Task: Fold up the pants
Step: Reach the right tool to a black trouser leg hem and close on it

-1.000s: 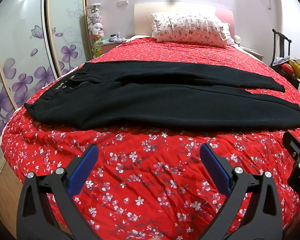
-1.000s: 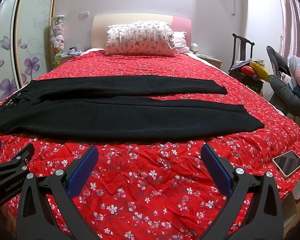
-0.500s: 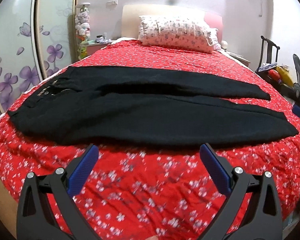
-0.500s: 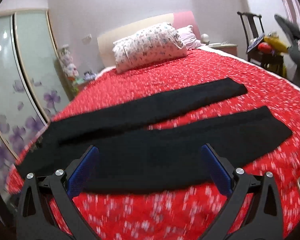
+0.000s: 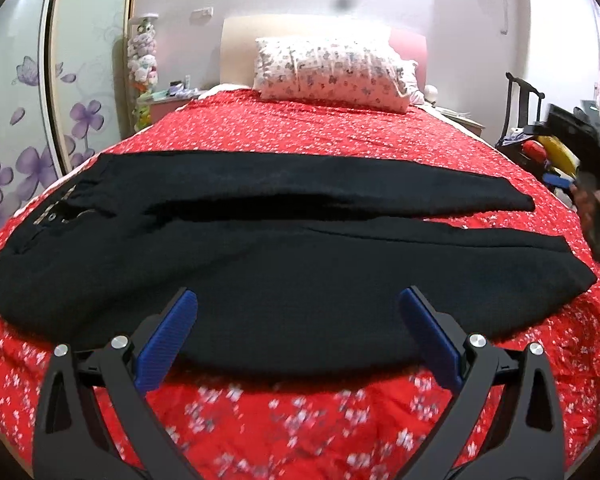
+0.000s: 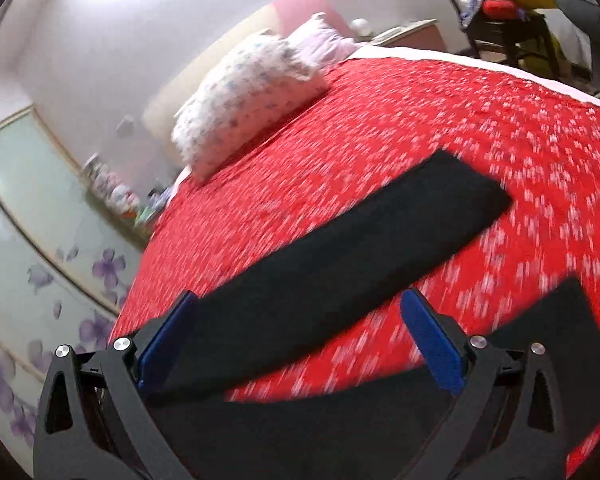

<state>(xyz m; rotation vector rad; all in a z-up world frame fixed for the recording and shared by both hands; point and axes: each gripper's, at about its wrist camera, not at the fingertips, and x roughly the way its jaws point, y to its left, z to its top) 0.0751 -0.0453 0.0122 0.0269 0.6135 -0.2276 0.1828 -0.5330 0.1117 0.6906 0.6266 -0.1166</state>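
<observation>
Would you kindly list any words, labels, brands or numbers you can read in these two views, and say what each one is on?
None can be read.
The black pants show no legible label.
The items on the bedside shelf are too small and blurred to read.

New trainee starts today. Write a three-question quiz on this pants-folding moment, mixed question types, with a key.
1. True or false: the black pants lie spread flat on the red floral bedspread, both legs apart.
2. Multiple choice: the left gripper is A) shut on the pants, B) open above the near leg, C) out of view.
3. Fill in: at the head of the bed lies a floral ___.

Key: 1 true; 2 B; 3 pillow. The right gripper is open too, near the leg ends.
</observation>
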